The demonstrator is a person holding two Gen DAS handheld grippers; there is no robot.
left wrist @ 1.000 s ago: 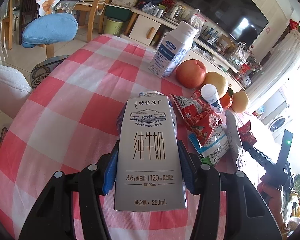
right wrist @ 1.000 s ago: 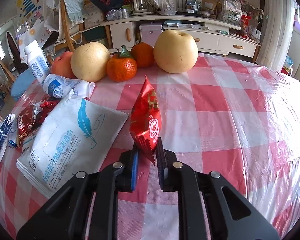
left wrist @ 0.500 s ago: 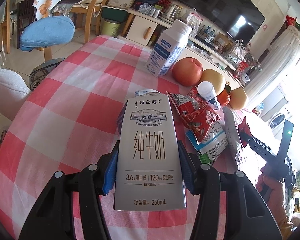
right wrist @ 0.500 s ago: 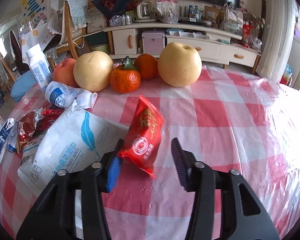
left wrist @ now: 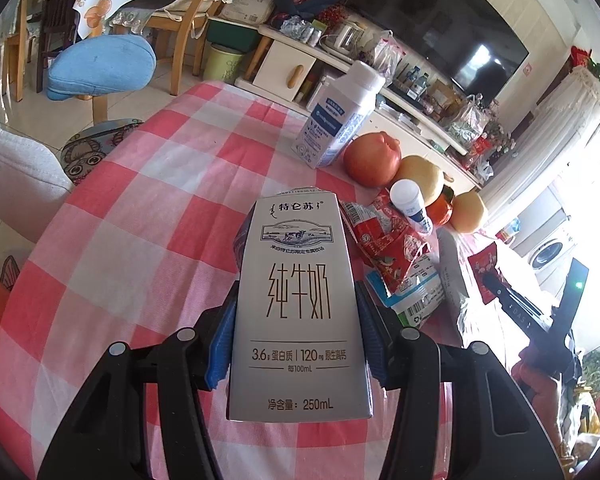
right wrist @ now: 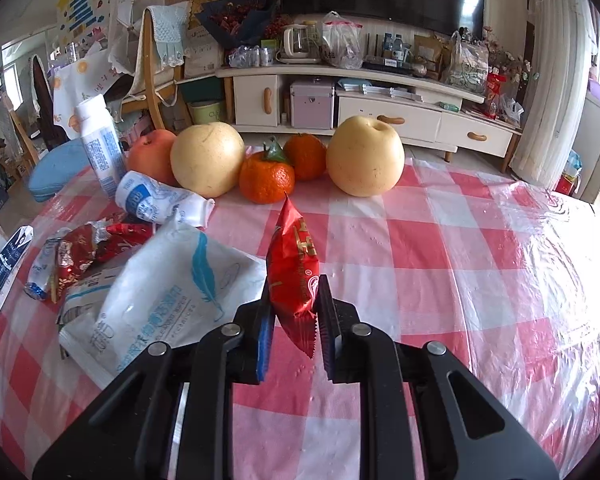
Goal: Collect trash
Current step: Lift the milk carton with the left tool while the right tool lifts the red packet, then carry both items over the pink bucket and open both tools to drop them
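Checked tablecloth (right wrist: 440, 248) beneath; right claw (right wrist: 294, 316) reclamped red wrapper (right wrist: 294, 276).

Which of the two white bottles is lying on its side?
The smaller bottle beside the pear; the taller bottle behind it stands upright.

Behind the milk carton (left wrist: 298, 308): hidden stretch of checked surface (left wrist: 148, 208) and most of a dark blue pack. Blocked too: inner faces of the left gripper (left wrist: 296, 340) pads. Partly buried under the white wipes pouch (right wrist: 168, 288): crumpled wrappers (right wrist: 88, 248). Cut off by the left edge: a blue-and-white carton (right wrist: 2, 268). Too small to read: print on the red snack packet (right wrist: 294, 276).
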